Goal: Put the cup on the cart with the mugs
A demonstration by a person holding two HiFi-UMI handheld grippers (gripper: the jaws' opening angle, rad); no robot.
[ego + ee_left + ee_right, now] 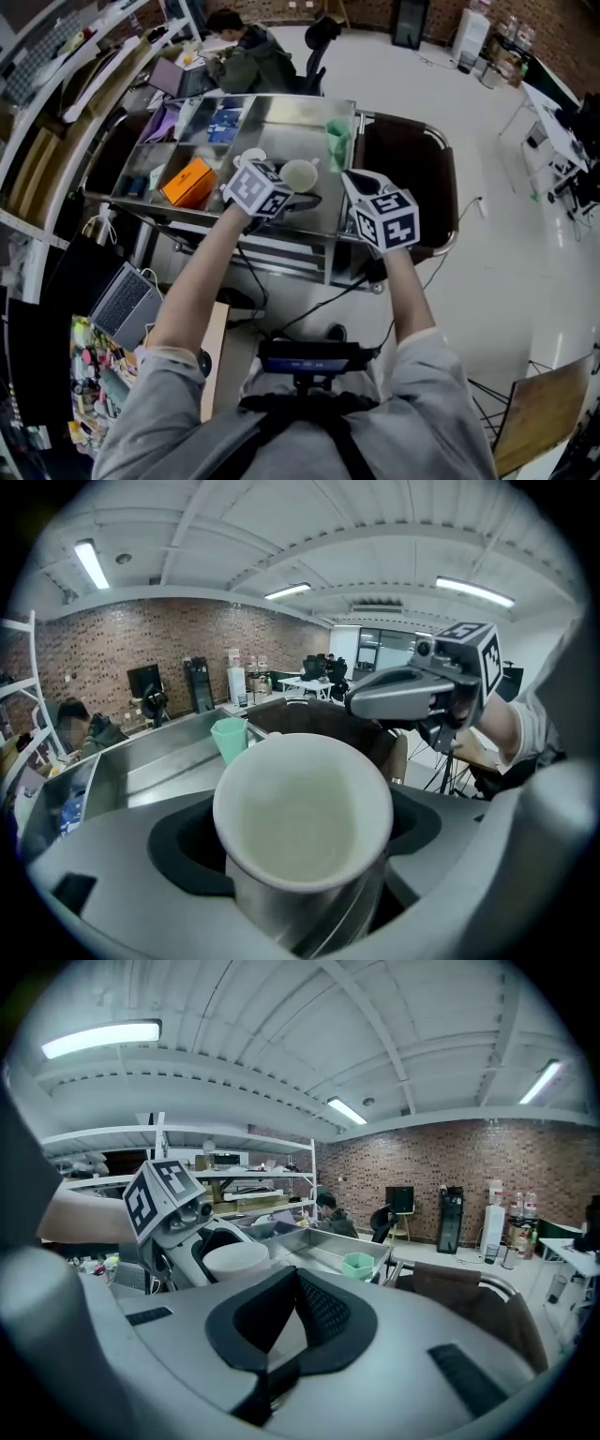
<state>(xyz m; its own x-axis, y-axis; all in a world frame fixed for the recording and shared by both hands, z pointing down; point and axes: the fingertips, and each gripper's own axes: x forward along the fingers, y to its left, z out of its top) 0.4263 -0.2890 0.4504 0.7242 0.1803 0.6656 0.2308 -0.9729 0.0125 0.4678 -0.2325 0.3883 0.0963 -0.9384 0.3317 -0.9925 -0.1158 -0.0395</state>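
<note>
A brick wall [450,1162] closes the far end; tube lights [101,1037] line the white ceiling [281,1044], white shelving [234,1171] stands nearby, above a pale floor [506,244]

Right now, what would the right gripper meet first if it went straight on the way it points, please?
Probably the green cup on the cart, standing beyond the right gripper, slightly to its right; depth is unclear, so it might miss.

No readable text, label, brand, number or sign on anything in any view.
</note>
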